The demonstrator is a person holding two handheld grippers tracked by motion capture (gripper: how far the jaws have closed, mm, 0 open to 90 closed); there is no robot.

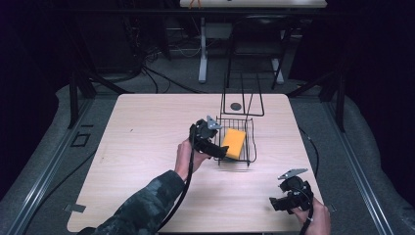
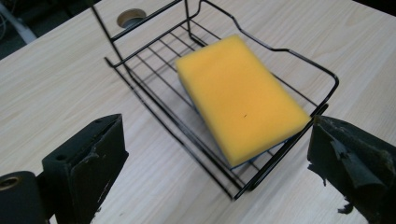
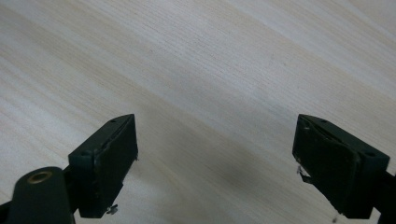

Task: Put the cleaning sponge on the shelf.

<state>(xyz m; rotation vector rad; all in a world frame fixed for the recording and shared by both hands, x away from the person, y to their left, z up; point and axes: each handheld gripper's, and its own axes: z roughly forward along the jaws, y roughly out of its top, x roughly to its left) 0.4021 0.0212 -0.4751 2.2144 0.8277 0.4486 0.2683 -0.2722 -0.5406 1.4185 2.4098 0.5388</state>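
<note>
Yellow sponge [image 2: 240, 95] is sitting flat in a black wire basket [image 2: 140, 74] on the light wood table [image 1: 147, 137], and it's got a blue-ish layer peeking out underneath. From the high view the basket is a bit right of the table's middle, with a taller wire frame standing up at its far end. Left gripper [image 1: 211, 143] is right at the basket's near-left edge, held in a hand coming out of a camo sleeve [image 1: 142, 210]. In the left gripper view its jaws are spread wide with nothing between them, just framing the sponge and the basket's corner. Right gripper [image 1: 279, 201] is well apart, down by the table's near-right corner, jaws also wide open over bare wood.
</note>
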